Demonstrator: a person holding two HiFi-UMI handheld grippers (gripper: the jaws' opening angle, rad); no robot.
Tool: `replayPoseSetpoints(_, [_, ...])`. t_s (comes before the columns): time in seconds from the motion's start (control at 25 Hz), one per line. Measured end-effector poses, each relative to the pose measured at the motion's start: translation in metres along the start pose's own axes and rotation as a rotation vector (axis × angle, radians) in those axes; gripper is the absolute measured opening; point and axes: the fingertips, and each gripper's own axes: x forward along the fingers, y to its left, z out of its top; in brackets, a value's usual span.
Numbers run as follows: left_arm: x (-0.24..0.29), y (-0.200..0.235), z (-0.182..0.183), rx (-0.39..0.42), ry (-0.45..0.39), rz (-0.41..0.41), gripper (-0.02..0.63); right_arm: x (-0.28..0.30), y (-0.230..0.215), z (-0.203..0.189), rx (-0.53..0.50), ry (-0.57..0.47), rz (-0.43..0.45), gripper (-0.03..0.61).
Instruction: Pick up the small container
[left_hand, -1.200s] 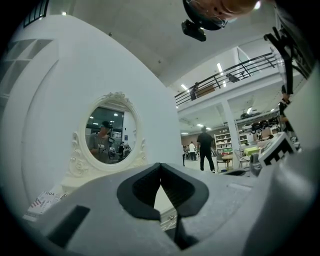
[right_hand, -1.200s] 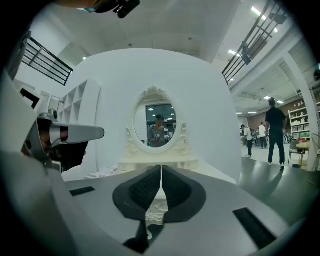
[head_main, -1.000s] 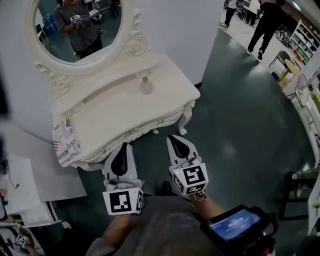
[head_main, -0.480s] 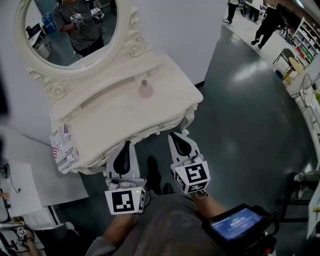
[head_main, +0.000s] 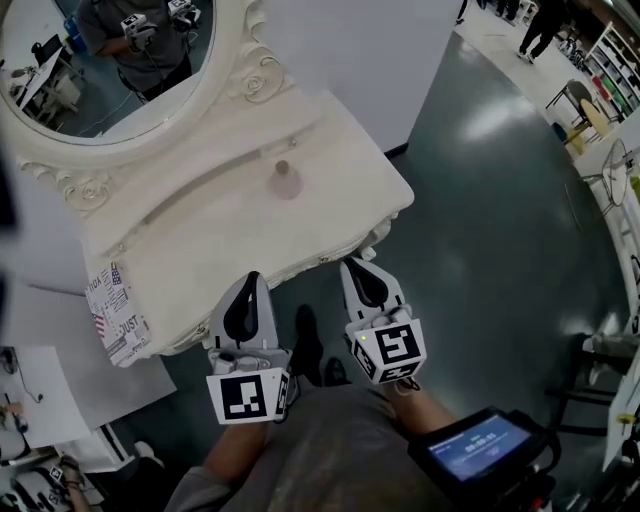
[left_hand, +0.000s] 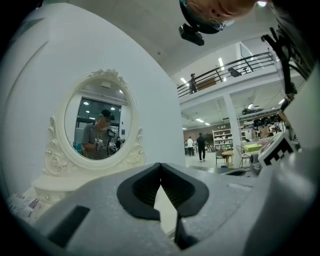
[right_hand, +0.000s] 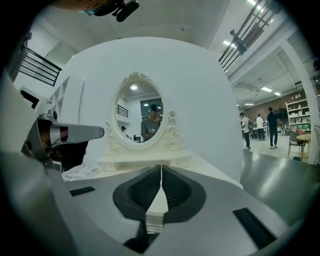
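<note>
The small container, a pale round jar with a knob lid, stands near the middle of the white dressing table in the head view. My left gripper and right gripper are side by side at the table's front edge, well short of the jar. Both point at the table. In the left gripper view the left gripper has its jaws meeting at the tips with nothing between them. The right gripper looks the same in its own view. Neither gripper view shows the jar.
An oval mirror rises behind the table and reflects the person. Printed paper hangs over the table's left front corner. A white desk sits lower left. Dark floor spreads right, with chairs and people far off.
Both grippers have moved forward toward the dressing table, and their tips now reach its front edge. The table and the jar appear closer in the head view.
</note>
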Motion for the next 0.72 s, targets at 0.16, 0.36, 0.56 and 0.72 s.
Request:
replayPoseSetpoints(0.16, [0.037, 0.018, -0.011, -0.002, 0.026, -0.016, 0.014, 0.037, -0.012, 0.002, 0.009, 0.004, -0.009, 0.015])
replayPoseSetpoints(0.36, [0.08, 0.039, -0.012, -0.006, 0.025, -0.047, 0.014, 0.08, -0.024, 0.013, 0.01, 0.004, -0.04, 0.015])
replayPoseSetpoints(0.56, [0.118, 0.057, 0.004, -0.003, -0.021, -0.085, 0.014, 0.114, -0.034, 0.038, -0.011, -0.025, -0.077, 0.015])
replayPoseSetpoints(0.72, [0.14, 0.066, 0.024, 0.006, -0.077, -0.109, 0.014, 0.127, -0.041, 0.065, -0.033, -0.072, -0.108, 0.015])
